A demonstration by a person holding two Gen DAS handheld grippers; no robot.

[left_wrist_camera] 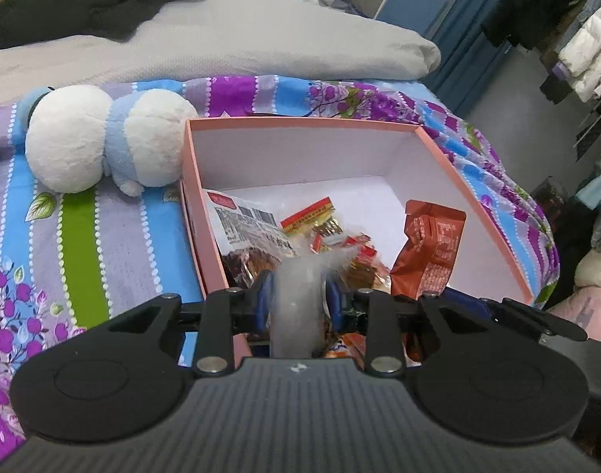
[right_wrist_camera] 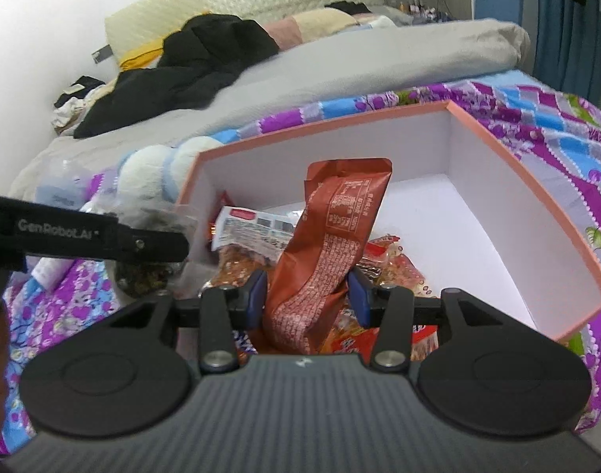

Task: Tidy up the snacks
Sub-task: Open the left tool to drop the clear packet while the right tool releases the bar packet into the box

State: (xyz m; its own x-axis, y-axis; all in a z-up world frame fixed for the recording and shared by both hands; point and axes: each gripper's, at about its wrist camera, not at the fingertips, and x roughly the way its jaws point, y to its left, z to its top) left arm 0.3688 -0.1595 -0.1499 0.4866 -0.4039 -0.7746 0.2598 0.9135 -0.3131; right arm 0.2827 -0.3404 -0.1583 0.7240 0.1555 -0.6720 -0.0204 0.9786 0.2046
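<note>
Snack packets lie heaped in one pink box with white walls, among them one white-labelled packet and one red-and-gold packet, the heap itself too tangled to count. Two grippers reach over the box: the left gripper has its fingers clenched on one clear, frosted packet, and the right gripper has its fingers clenched on one rust-red packet standing upright. One blue-and-white plush toy lies beside the box on the patterned bed sheet.
</note>
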